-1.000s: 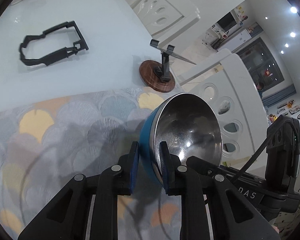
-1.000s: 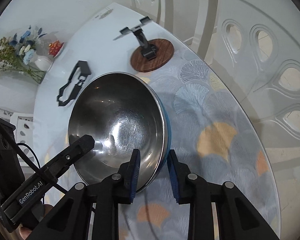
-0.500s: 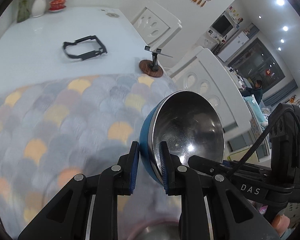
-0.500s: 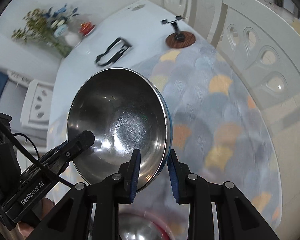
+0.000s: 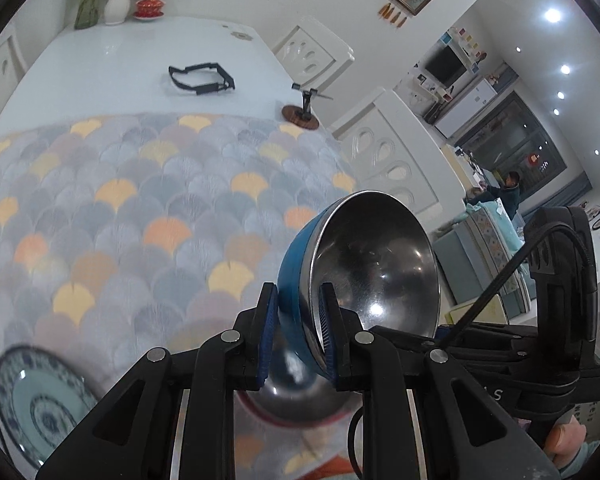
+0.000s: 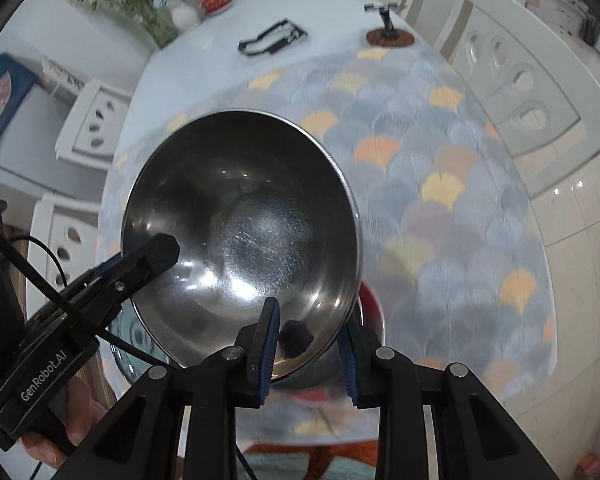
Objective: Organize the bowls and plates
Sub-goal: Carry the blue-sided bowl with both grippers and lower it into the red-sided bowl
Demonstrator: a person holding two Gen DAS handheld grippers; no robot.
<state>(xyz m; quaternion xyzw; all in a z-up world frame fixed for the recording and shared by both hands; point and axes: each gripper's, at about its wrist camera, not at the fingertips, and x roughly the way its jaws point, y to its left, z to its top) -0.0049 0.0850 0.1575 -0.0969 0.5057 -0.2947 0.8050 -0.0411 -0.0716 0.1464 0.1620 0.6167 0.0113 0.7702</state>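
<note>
Long white table (image 5: 100, 64) with a pastel fan-scale patterned cloth (image 5: 140, 200) over the near part (blue-patterned plate (image 5: 40, 404) sits near left), black strap-frame (image 5: 202, 80) and round wooden-based stand (image 5: 300, 116) farther back.

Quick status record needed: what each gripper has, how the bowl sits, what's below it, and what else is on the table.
held item: blue-sided steel bowl, lifted off the table and tilted
left gripper: shut on the bowl's rim
right gripper: shut on the opposite rim
below bowl: red-rimmed steel bowl on the scalloped tablecloth
nearby dish: blue-patterned plate, near edge of the cloth
farther back: black strap frame, small stand on wooden disc
</note>
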